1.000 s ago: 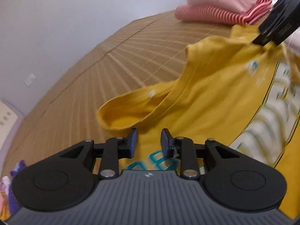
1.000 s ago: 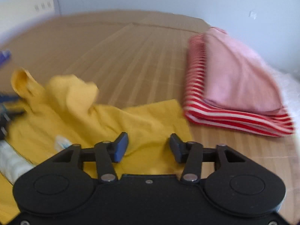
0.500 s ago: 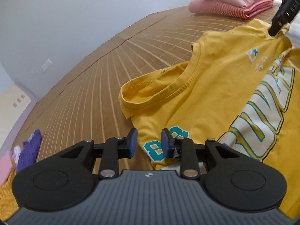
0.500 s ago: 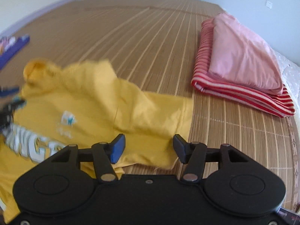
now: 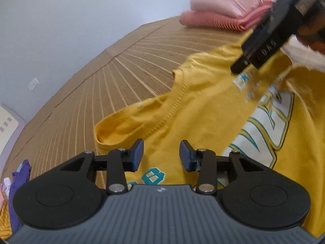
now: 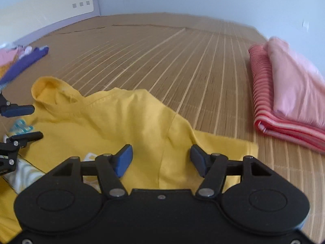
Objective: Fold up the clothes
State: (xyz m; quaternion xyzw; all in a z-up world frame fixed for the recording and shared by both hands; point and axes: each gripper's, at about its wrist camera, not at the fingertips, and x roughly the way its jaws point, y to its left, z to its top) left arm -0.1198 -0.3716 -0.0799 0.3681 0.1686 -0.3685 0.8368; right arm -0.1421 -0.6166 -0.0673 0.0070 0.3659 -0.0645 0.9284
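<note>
A yellow T-shirt (image 5: 203,109) with a teal and white print lies face up and rumpled on the bamboo mat (image 5: 113,81). It also shows in the right wrist view (image 6: 126,122). My left gripper (image 5: 161,155) is open and empty, just above the shirt near its left sleeve (image 5: 113,126). My right gripper (image 6: 161,160) is open and empty above the shirt's right shoulder and sleeve (image 6: 219,148). The right gripper shows in the left wrist view (image 5: 264,42), over the shirt's far shoulder. The left gripper shows at the left edge of the right wrist view (image 6: 18,122).
A folded stack, a pink garment (image 6: 292,85) on a red striped one (image 6: 264,105), lies on the mat to the right; it also shows in the left wrist view (image 5: 219,12). Purple and pink clothes (image 6: 24,59) lie at the far left. A wall and headboard stand behind.
My left gripper's jaws have opened wider. My right gripper has come lower and closer over the shirt's right shoulder. The shirt has settled onto the mat.
</note>
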